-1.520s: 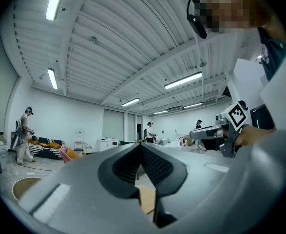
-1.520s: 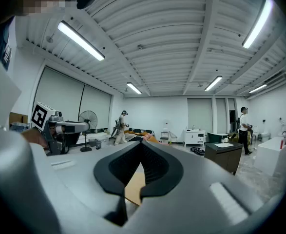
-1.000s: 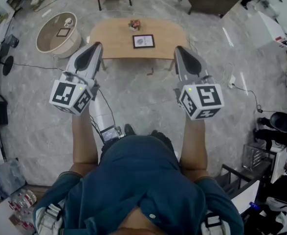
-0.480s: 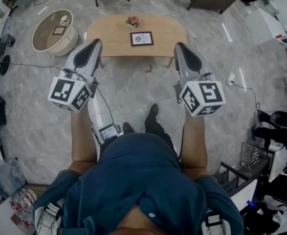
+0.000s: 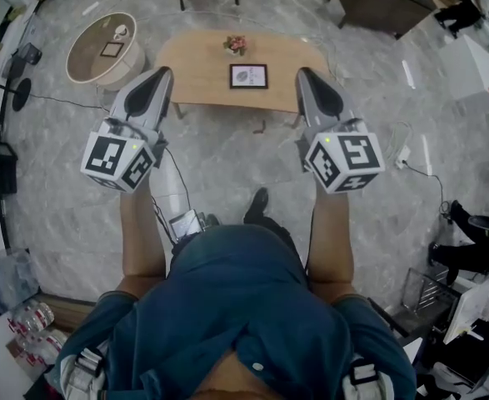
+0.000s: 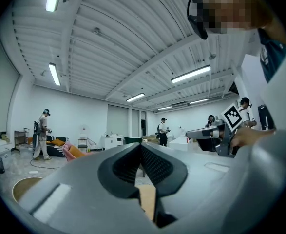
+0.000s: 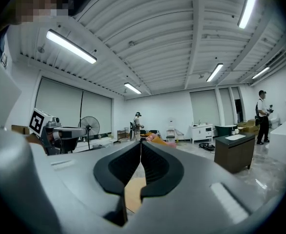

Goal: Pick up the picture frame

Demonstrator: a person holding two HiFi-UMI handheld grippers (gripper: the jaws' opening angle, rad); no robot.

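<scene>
As picture frame lies, well inside table

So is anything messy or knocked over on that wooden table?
No, nothing stands out. The picture frame sits straight near the middle of the table, and the little bunch of flowers sits just beyond it. Nothing looks spilled or broken.
</scene>
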